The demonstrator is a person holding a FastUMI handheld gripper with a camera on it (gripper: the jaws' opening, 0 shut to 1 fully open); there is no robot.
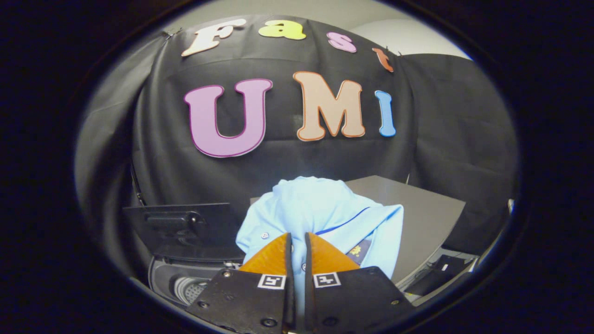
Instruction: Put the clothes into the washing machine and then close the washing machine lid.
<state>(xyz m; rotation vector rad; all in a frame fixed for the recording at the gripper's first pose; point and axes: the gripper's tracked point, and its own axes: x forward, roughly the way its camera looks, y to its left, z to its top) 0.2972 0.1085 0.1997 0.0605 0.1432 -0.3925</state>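
The light blue shirt point(320, 208) hangs bunched in the hand-held gripper point(297, 253), whose fingers are nearly together and pinch its cloth, above the desk point(427, 218). Carry it left and high enough that the dangling hem clears the rim, then lower it fully before letting go. The washing machine point(185, 283) has its lid point(185, 229) raised; its drum looks empty, as far as it shows.

Fisheye on the tongs point(297, 241), facing forward, cloth wall point(287, 157) beyond
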